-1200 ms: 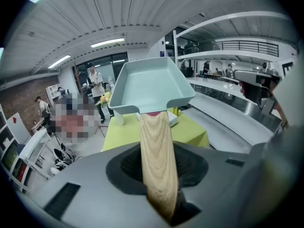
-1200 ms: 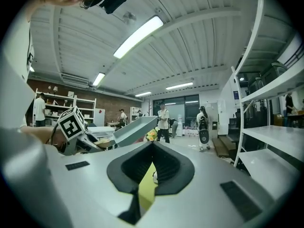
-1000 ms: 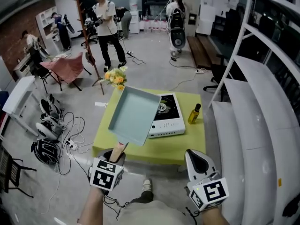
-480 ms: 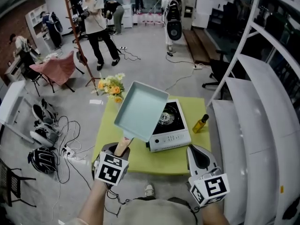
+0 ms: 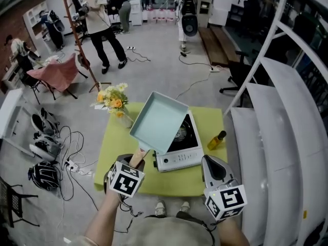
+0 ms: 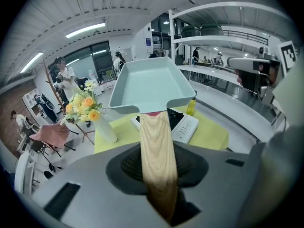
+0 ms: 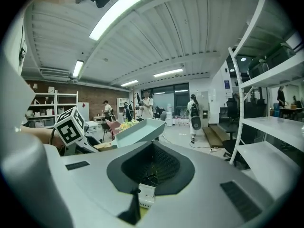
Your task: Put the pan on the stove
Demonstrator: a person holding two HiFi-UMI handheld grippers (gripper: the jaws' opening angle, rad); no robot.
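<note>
While your left claw [image 5: 132, 167] is clamping the wooden handle [image 6: 157, 151] near its free end, the pale pan [image 5: 159, 121] is hanging in the air straight ahead of the jaws, over the stove [image 5: 180, 148] just beyond them. It is probably acting as a stiff, front-heavy load levering on smooth wood, so gripping nearer the pan body is looking safer. Your right claw [image 5: 214, 172], beside the left, is sitting closed on nothing

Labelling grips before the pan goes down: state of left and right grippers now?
Left gripper: closed on the wooden handle of the pan.
Right gripper: closed, holding nothing.
</note>
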